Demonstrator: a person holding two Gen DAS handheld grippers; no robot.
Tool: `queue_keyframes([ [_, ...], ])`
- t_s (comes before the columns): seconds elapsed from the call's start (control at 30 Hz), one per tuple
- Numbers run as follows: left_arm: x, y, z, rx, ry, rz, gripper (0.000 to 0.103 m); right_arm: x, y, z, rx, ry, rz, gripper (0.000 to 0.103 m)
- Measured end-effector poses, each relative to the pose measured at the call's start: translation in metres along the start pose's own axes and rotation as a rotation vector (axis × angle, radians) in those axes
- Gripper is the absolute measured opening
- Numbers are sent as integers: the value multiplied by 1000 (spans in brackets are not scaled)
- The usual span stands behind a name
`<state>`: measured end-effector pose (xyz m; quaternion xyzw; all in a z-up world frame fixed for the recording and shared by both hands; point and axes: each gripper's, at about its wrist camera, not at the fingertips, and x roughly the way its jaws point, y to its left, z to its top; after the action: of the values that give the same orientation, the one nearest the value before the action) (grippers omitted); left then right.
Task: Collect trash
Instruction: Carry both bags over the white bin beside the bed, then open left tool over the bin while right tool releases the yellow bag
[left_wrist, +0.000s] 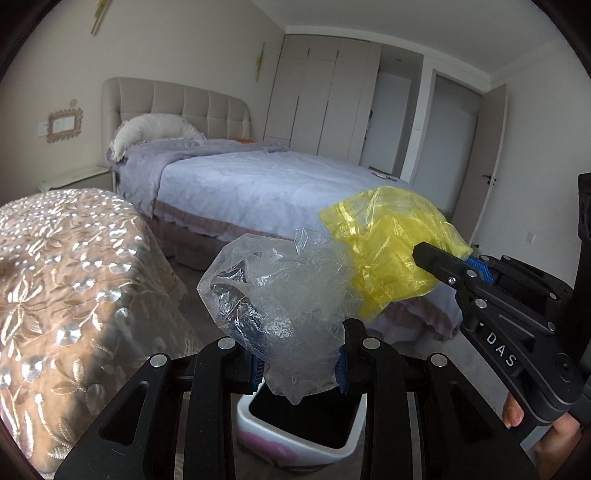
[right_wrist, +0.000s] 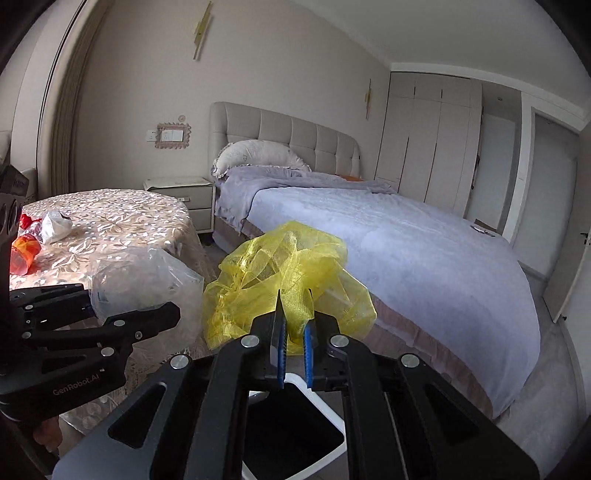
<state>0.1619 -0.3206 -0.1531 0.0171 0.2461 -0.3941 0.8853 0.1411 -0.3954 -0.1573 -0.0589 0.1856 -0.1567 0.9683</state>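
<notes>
My left gripper (left_wrist: 299, 365) is shut on a crumpled clear plastic bag (left_wrist: 273, 291) and holds it above a white trash bin (left_wrist: 295, 439) with a dark inside. My right gripper (right_wrist: 294, 343) is shut on a bunched yellow mesh bag (right_wrist: 280, 277) and holds it above the same bin (right_wrist: 321, 398). In the left wrist view the right gripper (left_wrist: 439, 264) comes in from the right with the yellow bag (left_wrist: 388, 254) touching the clear one. In the right wrist view the left gripper (right_wrist: 147, 314) is at the left with the clear bag (right_wrist: 144, 280).
A round table with a floral embroidered cloth (right_wrist: 110, 221) stands at the left and bears a red wrapper (right_wrist: 24, 251) and a white crumpled bag (right_wrist: 55, 225). A bed with a lilac cover (right_wrist: 388, 229) fills the middle and right. A nightstand (right_wrist: 184, 192) is behind the table.
</notes>
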Motion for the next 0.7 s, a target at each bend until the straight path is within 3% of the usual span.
queue_keyframes([
  [0.23, 57, -16, -3, 36, 67, -48, 30, 30, -26, -23, 46, 66, -55, 9],
  [0.47, 114, -29, -19, 21, 214, -125, 32, 50, -49, -39, 71, 123, -106, 9],
  [0.5, 120, -31, -21, 17, 236, -139, 38, 52, -52, -42, 74, 130, -111, 9],
  [0.57, 133, -31, -26, 0, 287, -169, 73, 57, -56, -48, 81, 144, -116, 9],
  [0.6, 136, -34, -30, -5, 301, -167, 99, 60, -57, -49, 81, 151, -120, 10],
  [0.7, 138, -35, -34, 32, 301, -127, 98, 67, -59, -53, 85, 167, -121, 10],
])
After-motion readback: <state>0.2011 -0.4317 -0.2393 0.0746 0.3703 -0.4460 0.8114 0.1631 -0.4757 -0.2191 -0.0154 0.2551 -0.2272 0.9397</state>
